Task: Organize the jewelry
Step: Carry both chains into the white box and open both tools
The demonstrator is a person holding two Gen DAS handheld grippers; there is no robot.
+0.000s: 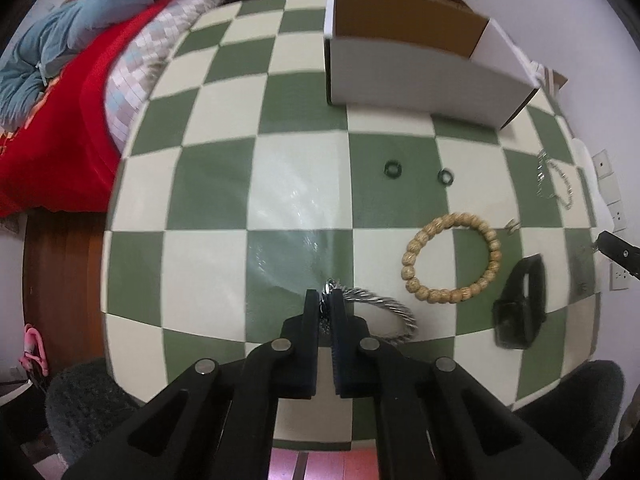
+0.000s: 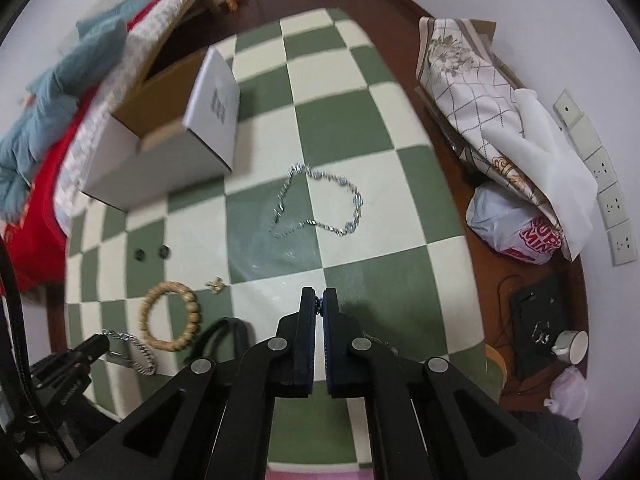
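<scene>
Left gripper [image 1: 325, 300] is clamping the twisted silver bangle [image 1: 384, 308], right gripper [image 2: 319, 300] pinching a thin chain [image 2: 319, 307]; lifting both slowly toward the open box [image 1: 420, 76] is advisable.

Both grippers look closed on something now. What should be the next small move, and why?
Probably lift the left gripper and carry its twisted silver bangle toward the open white box. Its jaws pinch the bangle's end, and the box stands open beyond. The right gripper pinches a thin chain, so it could follow.
</scene>
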